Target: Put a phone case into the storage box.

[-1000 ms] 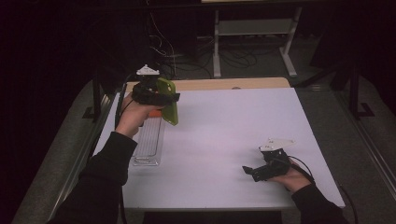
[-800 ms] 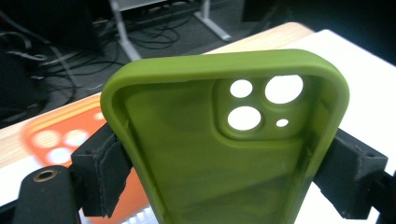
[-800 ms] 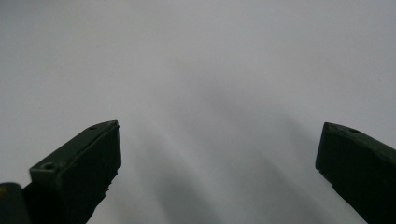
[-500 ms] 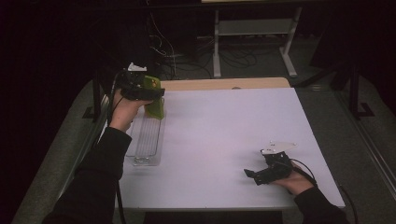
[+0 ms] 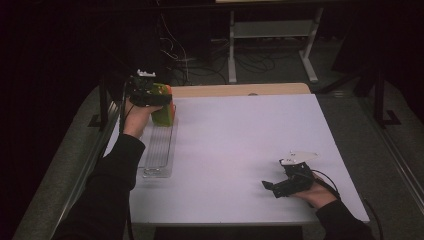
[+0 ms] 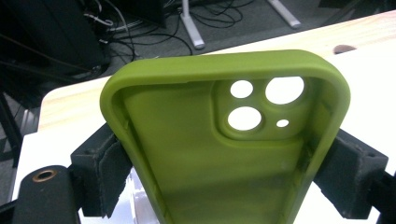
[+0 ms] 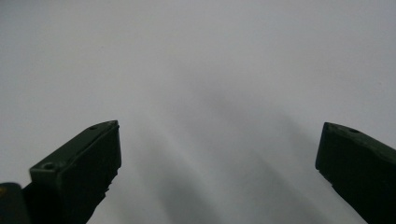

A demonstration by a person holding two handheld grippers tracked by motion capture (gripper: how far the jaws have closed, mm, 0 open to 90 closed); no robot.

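An olive-green phone case with camera cut-outs stands between the black pads of my left gripper, which is shut on its two long sides. From above, that gripper holds the case over the far end of a clear plastic tray at the table's far left. My right gripper rests near the front right of the white table. Its jaws stand wide apart, and between them lies nothing but bare tabletop.
A strip of bare wood runs along the table's far edge. Beyond it, cables and the legs of a metal stand sit on the dark floor. A dark frame post stands just left of the left hand.
My left hand has carried the green case leftward and slightly lower, toward the tray's far end. The right hand has stayed where it was.
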